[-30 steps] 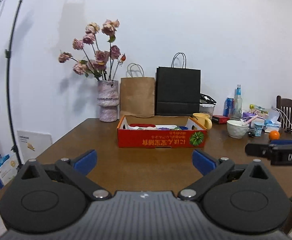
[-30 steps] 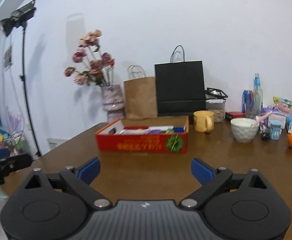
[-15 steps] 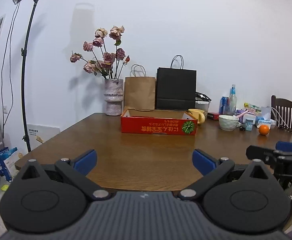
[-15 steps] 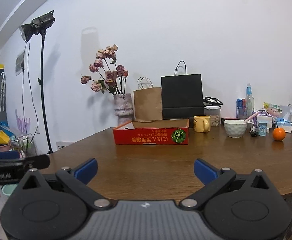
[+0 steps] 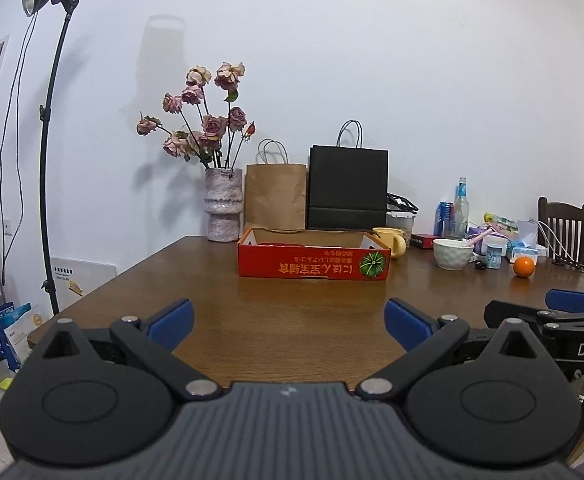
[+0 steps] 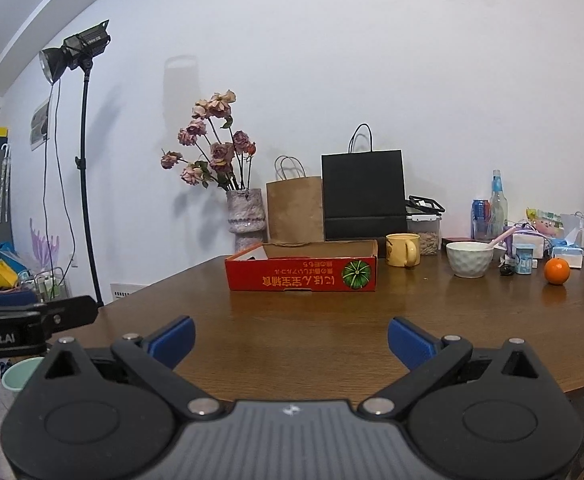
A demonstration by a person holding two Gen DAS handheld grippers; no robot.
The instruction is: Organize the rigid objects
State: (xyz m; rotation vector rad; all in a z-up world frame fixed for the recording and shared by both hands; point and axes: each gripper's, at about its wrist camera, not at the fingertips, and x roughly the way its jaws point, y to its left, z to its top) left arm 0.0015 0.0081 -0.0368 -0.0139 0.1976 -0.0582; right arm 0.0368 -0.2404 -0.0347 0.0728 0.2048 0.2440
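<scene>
Surveying red box [image 6: 300,273], both my tongs gaping, empty.
Mug [image 6: 402,249]: stiff, breakable, slick; grip by rim.

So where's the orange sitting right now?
The orange sits on the right side of the table, just in front of the small cartons and right of the white bowl, well apart from the red box.
</scene>
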